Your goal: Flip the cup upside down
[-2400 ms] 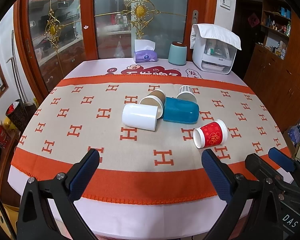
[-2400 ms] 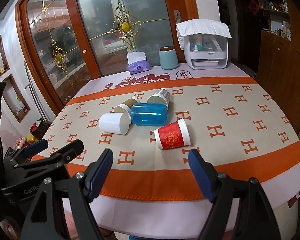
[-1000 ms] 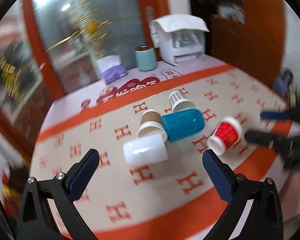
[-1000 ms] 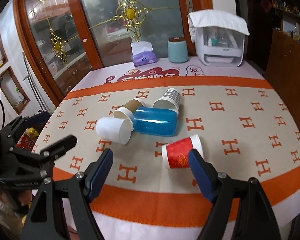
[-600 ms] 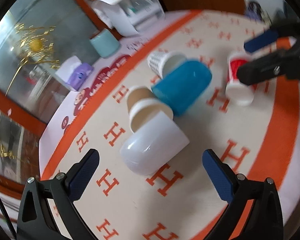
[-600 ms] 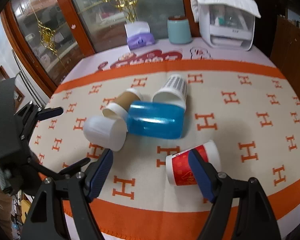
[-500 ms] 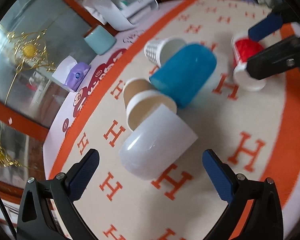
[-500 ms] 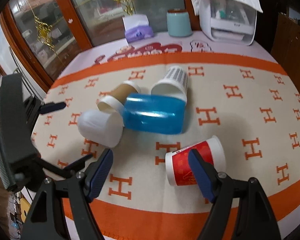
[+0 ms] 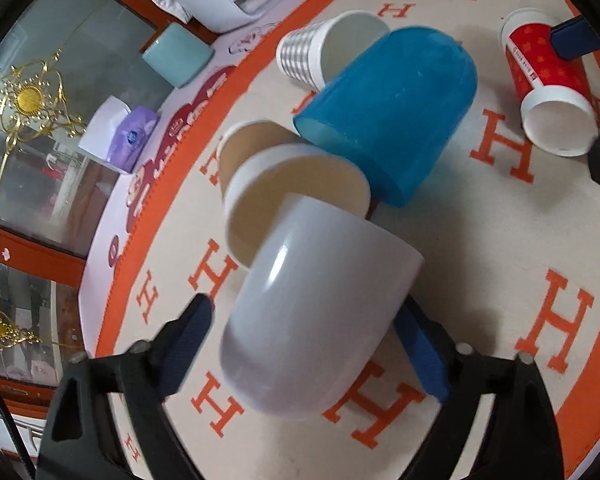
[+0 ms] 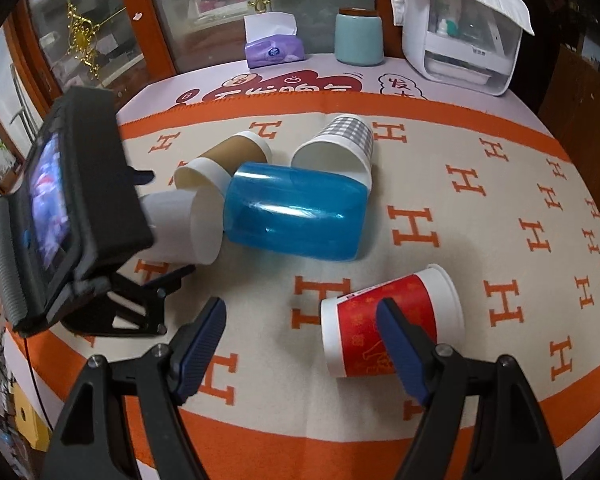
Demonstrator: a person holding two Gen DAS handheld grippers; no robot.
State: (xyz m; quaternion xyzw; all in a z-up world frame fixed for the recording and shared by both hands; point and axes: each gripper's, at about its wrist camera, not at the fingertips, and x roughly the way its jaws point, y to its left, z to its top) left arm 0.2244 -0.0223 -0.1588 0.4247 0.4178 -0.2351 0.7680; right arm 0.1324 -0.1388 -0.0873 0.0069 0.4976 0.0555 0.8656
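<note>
Several cups lie on their sides on the table. A white cup [image 9: 316, 312] lies between the open fingers of my left gripper [image 9: 308, 344]; it also shows in the right wrist view [image 10: 180, 228]. Behind it lie a brown paper cup [image 9: 284, 184], a blue plastic cup [image 9: 388, 120] and a grey-checked paper cup [image 9: 324, 52]. A red paper cup [image 10: 392, 316] lies alone at the front right. My right gripper [image 10: 300, 332] is open, its right finger over the red cup and its left finger on bare cloth.
The cloth [image 10: 500, 208] is beige with orange H marks and an orange border. At the back stand a purple tissue box [image 10: 272, 46], a teal canister [image 10: 358, 38] and a white appliance [image 10: 456, 24]. The left gripper's body [image 10: 68, 216] fills the left of the right wrist view.
My left gripper has swung in low and closed in around the white cup. My right gripper has moved down and forward toward the red cup.
</note>
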